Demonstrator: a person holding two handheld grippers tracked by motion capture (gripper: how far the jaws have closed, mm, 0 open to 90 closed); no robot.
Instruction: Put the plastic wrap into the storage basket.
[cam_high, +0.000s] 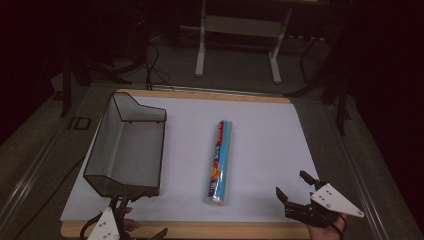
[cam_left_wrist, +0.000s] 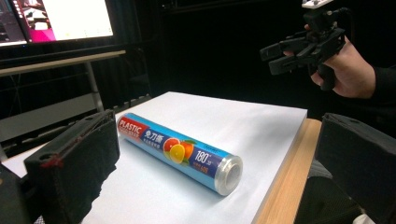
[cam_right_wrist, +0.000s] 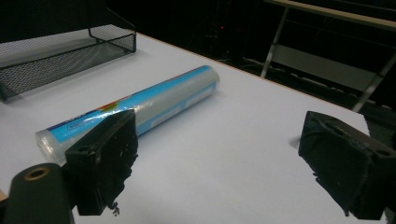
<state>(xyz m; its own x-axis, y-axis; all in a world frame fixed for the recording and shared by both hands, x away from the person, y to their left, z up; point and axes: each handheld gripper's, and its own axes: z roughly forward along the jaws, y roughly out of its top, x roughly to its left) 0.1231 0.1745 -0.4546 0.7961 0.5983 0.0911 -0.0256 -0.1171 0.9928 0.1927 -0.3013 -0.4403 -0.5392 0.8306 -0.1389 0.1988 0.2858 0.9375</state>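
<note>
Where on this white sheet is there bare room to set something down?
The widest bare patch lies right of the blue plastic-wrap roll, up to the sheet's right edge. A narrower strip runs between the roll and the black mesh tray. The white sheet is also bare beyond the roll. The near edge is crowded by the left gripper and right gripper.

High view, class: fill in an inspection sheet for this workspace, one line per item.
Surface: white sheet over a wooden table.
Job's things: plastic wrap roll lying flat mid-sheet; black mesh tray to its left, empty.
Clutter: nothing seen.
Grippers: left gripper open at the near edge; right gripper open, off the roll, holding nothing.
Cables: black cables on the floor beyond the table.
Surroundings: dark room, white desk frame behind, lit monitor.
</note>
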